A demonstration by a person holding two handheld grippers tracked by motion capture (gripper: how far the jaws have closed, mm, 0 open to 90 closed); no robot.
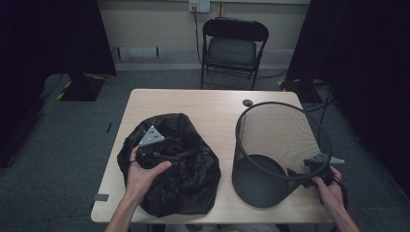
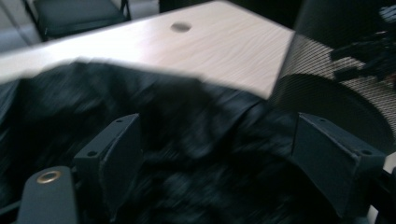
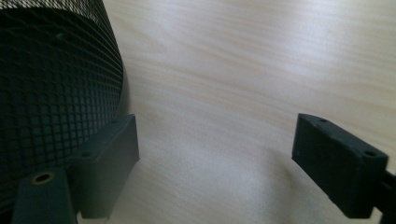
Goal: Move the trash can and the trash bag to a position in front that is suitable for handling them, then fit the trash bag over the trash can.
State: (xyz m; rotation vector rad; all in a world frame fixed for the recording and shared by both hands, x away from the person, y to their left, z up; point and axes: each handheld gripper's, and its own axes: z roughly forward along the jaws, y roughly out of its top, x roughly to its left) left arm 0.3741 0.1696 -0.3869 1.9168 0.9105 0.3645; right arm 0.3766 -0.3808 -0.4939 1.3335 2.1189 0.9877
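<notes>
The table (image 1: 193,99) is a light wooden top with grey floor on every side and a black folding chair (image 1: 234,46) standing well behind its far edge; the far half of the top lies bare but for a small dark round disc (image 1: 247,102) near the far right, so the open room is at the back, while the near half is taken up. On the near left lies a crumpled black bag (image 1: 186,181), its bulk reaching close to the left and near edges of the table. On the near right stands an upright black mesh bin (image 1: 270,154), its base close to the near edge and its rim leaning out toward the right edge; a narrow strip of bare wood parts it from the bag. The left hand (image 1: 140,176) comes in from the bottom, forearm angled up and to the right, and holds the left gripper (image 1: 151,152) on top of the bag; in the left gripper view its jaws stand wide apart above the blurred black folds, gripping nothing. The right hand (image 1: 329,186) sits at the near right corner, holding the right gripper (image 1: 295,175) low beside the bin's outer wall; in the right gripper view its jaws are spread over bare wood, the mesh (image 3: 51,93) just beside the left jaw, nothing clasped
</notes>
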